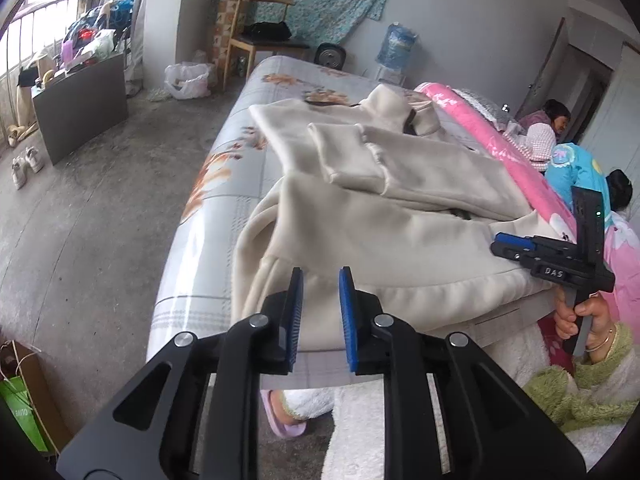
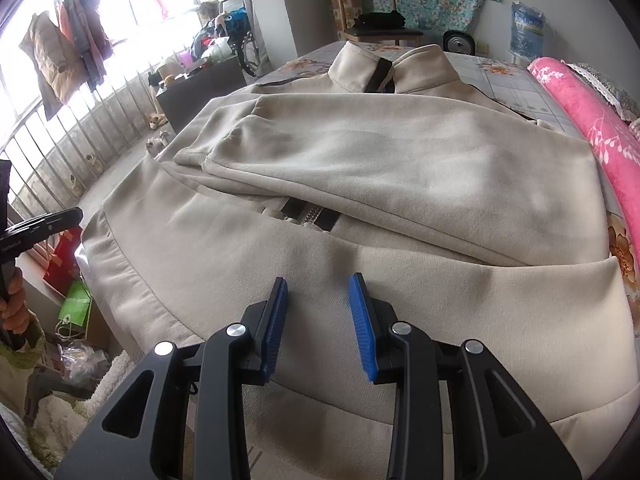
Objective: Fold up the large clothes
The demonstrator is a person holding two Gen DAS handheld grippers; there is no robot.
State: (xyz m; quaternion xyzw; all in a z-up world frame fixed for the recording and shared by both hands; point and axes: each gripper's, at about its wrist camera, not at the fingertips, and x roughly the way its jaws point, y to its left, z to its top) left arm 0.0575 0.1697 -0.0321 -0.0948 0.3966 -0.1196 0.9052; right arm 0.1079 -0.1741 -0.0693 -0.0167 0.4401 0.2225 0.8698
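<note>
A large cream zip jacket lies spread on the bed, collar at the far end and both sleeves folded across its chest. My left gripper hovers open over the near left corner of the hem, which droops off the bed edge; nothing is between its blue pads. In the right wrist view the jacket fills the frame. My right gripper stands open just above the lower front panel. The left wrist view shows the right gripper at the hem's right end, held by a hand.
A pink rolled blanket runs along the bed's right side, with two people beyond it. A wooden chair, a dark cabinet and shoes stand on the concrete floor to the left. Bags sit by the bed's near corner.
</note>
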